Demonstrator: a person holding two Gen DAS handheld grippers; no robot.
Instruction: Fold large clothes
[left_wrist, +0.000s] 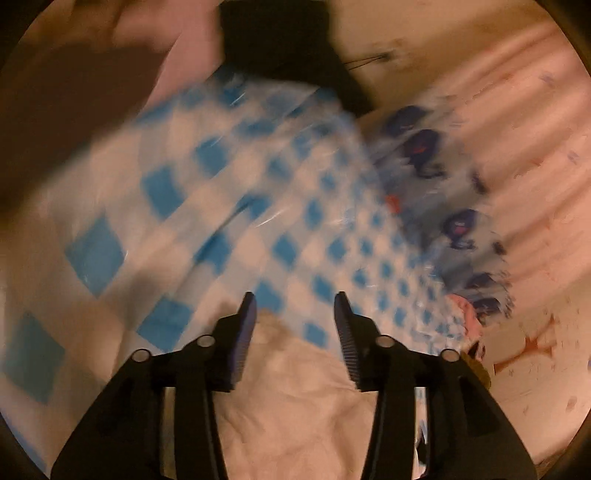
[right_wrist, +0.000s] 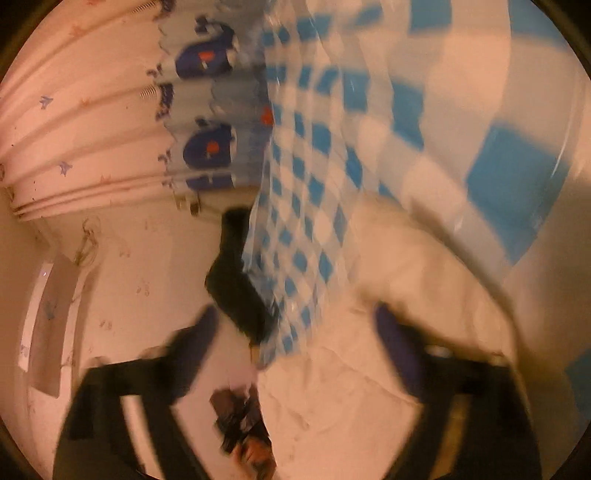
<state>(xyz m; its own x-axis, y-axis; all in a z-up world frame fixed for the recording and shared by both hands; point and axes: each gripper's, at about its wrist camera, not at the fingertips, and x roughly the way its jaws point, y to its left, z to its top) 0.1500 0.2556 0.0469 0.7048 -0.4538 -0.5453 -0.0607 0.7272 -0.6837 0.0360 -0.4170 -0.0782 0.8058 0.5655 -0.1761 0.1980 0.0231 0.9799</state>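
Note:
A pale cream garment (left_wrist: 295, 398) lies spread on a blue-and-white checked cloth (left_wrist: 207, 192), right under my left gripper (left_wrist: 295, 314). Its fingers stand apart with nothing pinched between them; the cream fabric lies below the gap. In the right wrist view the same cream garment (right_wrist: 369, 350) runs from the centre to the lower right over the checked cloth (right_wrist: 325, 166). My right gripper (right_wrist: 295, 325) is spread wide and blurred, with nothing between its fingers.
A black item (left_wrist: 288, 48) lies at the far edge of the checked cloth, also seen as a black item (right_wrist: 240, 280). A pink curtain (left_wrist: 517, 129) and a grey patterned cloth (left_wrist: 443, 192) hang at the right. A small dark heap (right_wrist: 240, 417) lies low in the right wrist view.

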